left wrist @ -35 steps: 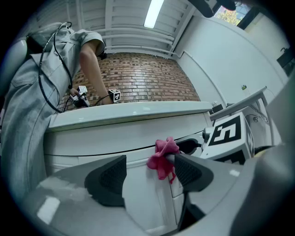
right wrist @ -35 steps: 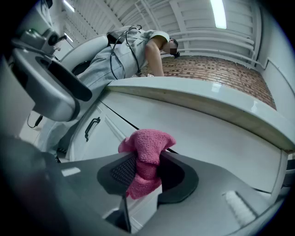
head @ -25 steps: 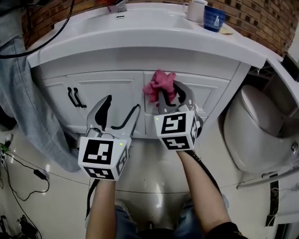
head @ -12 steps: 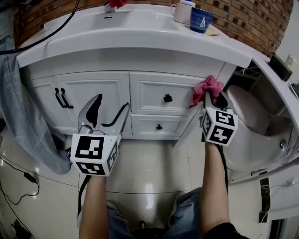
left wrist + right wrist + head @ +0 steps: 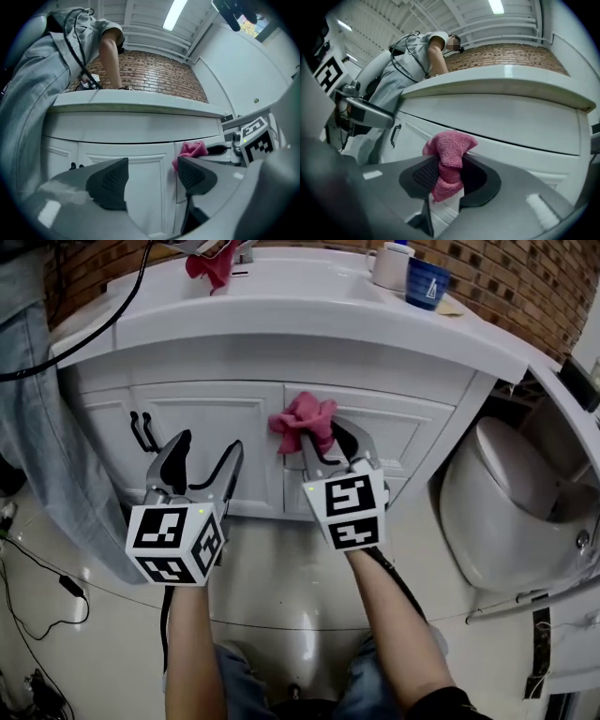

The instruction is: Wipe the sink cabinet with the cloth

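The sink cabinet [image 5: 216, 418] is filling the upper half of the head view, its doors and drawers shut. Compared with half a second ago, the right gripper [image 5: 328, 442] is now sitting at the cabinet's middle rather than at its right corner by the toilet [image 5: 506, 493], and the cloth [image 5: 302, 421] has come with it. Its jaws are clenching the pink cloth, which is bunching above them against the top drawer front, just right of the door seam. The left gripper [image 5: 202, 465] is hanging near the door, jaws spread wide and gripping nothing. On the countertop a blue cup [image 5: 428, 282] and a white mug [image 5: 392, 263] are standing side by side; their contents cannot be seen.
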{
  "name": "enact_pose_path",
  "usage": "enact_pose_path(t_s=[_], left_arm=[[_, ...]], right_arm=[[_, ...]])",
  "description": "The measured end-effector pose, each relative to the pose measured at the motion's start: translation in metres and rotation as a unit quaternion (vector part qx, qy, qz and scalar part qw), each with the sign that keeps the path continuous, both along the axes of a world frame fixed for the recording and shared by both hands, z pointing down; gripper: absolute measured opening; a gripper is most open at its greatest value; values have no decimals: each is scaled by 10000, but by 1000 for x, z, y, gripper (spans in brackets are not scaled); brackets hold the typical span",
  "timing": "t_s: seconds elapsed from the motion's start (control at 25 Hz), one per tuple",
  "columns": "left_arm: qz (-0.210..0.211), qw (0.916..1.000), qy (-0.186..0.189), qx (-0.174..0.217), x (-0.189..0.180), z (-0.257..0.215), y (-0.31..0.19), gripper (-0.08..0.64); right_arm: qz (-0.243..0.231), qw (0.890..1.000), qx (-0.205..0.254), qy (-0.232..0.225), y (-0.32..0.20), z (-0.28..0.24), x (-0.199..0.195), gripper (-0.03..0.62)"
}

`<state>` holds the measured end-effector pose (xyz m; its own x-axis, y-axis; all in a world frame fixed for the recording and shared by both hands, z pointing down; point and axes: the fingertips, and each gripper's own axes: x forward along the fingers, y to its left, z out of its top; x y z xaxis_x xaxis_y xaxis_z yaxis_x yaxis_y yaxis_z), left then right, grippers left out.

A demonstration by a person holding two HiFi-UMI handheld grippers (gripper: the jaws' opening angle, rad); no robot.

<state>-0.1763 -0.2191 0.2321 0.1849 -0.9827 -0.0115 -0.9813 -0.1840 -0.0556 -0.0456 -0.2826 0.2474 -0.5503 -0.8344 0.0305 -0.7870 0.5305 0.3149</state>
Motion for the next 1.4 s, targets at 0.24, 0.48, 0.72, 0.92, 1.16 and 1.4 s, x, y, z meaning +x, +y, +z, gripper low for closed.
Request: enact_pose_path(t_s=[0.24, 0.48, 0.72, 0.92, 1.16, 1.4], left_arm=[[-127, 9999, -41, 10, -12, -9, 5, 334], [3, 9999, -137, -83, -5, 0, 1, 334], [99, 9998, -125, -98, 7, 4, -6, 333], [114, 9999, -88, -57, 12, 2, -6, 334], [108, 9999, -92, -2, 5, -4, -1, 333], [292, 9993, -226, -9, 15, -3, 1, 333]], right_arm=[[186, 9995, -15, 241, -11, 7, -24, 120], [1082, 9934, -228, 312, -25, 10, 81, 120], [1892, 9812, -327, 184, -33, 9, 188, 118], [2127, 9765, -205, 265, -29, 8, 207, 118], [2410, 9699, -304, -160, -29, 7, 213, 118], [2538, 9664, -273, -283, -29, 8, 214, 120]])
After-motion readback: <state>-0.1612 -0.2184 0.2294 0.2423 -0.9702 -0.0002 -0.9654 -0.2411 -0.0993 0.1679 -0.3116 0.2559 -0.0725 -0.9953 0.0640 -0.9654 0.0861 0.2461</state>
